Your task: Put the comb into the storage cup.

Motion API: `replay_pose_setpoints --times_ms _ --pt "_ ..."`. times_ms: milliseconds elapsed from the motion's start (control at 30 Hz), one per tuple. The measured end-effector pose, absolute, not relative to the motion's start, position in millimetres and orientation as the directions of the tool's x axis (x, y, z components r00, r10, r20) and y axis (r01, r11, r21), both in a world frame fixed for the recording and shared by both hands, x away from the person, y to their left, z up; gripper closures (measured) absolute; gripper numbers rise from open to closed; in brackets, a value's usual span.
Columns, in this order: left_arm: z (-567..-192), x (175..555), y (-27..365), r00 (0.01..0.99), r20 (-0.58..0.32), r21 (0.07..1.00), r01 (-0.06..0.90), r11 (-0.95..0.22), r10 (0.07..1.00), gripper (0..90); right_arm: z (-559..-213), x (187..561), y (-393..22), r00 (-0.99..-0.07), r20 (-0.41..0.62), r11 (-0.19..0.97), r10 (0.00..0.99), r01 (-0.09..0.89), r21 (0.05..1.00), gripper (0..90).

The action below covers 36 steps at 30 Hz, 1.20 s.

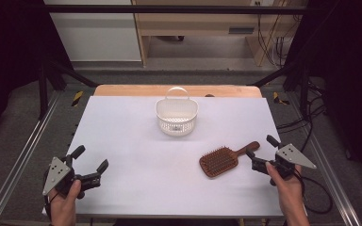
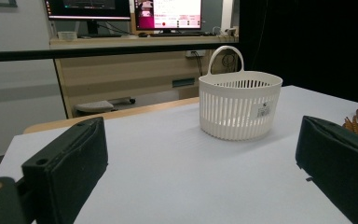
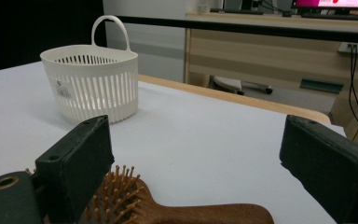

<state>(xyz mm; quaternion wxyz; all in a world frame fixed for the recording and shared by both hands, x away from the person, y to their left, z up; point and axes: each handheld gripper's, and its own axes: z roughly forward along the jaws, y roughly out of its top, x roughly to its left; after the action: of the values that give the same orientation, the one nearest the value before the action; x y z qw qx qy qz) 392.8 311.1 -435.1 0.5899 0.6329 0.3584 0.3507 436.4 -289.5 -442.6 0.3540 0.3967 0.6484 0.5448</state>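
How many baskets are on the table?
1. The white basket stands toward the far middle of the table, upright with its handle up. A hairbrush lies nearer on the right. Nothing looks hidden behind it.

The brown wooden hairbrush (image 1: 222,160) lies flat on the white table, bristles up. Its handle points toward the right edge.

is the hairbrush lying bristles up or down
Bristles up: the hairbrush lies flat on the table, its pins pointing upward in the high view and the right gripper view.
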Motion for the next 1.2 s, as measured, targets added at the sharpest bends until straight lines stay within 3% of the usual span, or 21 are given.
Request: replay_pose_setpoints --times_ms 600,767,900,933,967,1000,1067,1100,1133,1200 --pt "-437 392 307 0.506 0.027 0.997 0.053 -0.063 0.862 2.3 -444 442 -288 -0.370 0.028 0.081 0.929 0.276 0.958 12.3" --pt "-437 392 306 0.502 0.023 0.996 0.062 -0.062 0.864 2.3 -444 442 -287 -0.365 0.023 0.094 0.931 0.298 0.950 23.3" --pt "-439 392 306 0.499 0.022 0.995 0.073 -0.068 0.866 2.3 -441 442 -286 -0.348 0.008 0.112 0.938 0.324 0.939 43.8" --pt "-439 392 306 0.499 0.022 0.995 0.073 -0.068 0.866 2.3 -441 442 -286 -0.348 0.008 0.112 0.938 0.324 0.939 43.8" --pt "-439 391 305 0.499 0.026 0.994 0.075 -0.073 0.866 2.3 -439 444 -285 -0.351 0.006 0.118 0.937 0.332 0.936 55.1" --pt "-439 391 305 0.499 0.026 0.994 0.075 -0.073 0.866 2.3 -439 444 -285 -0.351 0.006 0.118 0.937 0.332 0.936 55.1" --pt "-439 391 306 0.500 0.026 0.994 0.076 -0.074 0.866 2.3 -435 448 -280 -0.354 -0.016 0.145 0.935 0.343 0.928 68.8" --pt "-439 391 306 0.500 0.026 0.994 0.076 -0.074 0.866 2.3 -435 448 -280 -0.354 -0.016 0.145 0.935 0.343 0.928 68.8" --pt "-439 390 306 0.499 0.024 0.995 0.075 -0.071 0.866 2.3 -432 453 -276 -0.368 -0.007 0.148 0.930 0.358 0.922 76.4" --pt "-440 390 307 0.499 0.022 0.995 0.075 -0.068 0.866 2.3 -428 462 -272 -0.378 -0.039 0.193 0.925 0.380 0.904 81.9"
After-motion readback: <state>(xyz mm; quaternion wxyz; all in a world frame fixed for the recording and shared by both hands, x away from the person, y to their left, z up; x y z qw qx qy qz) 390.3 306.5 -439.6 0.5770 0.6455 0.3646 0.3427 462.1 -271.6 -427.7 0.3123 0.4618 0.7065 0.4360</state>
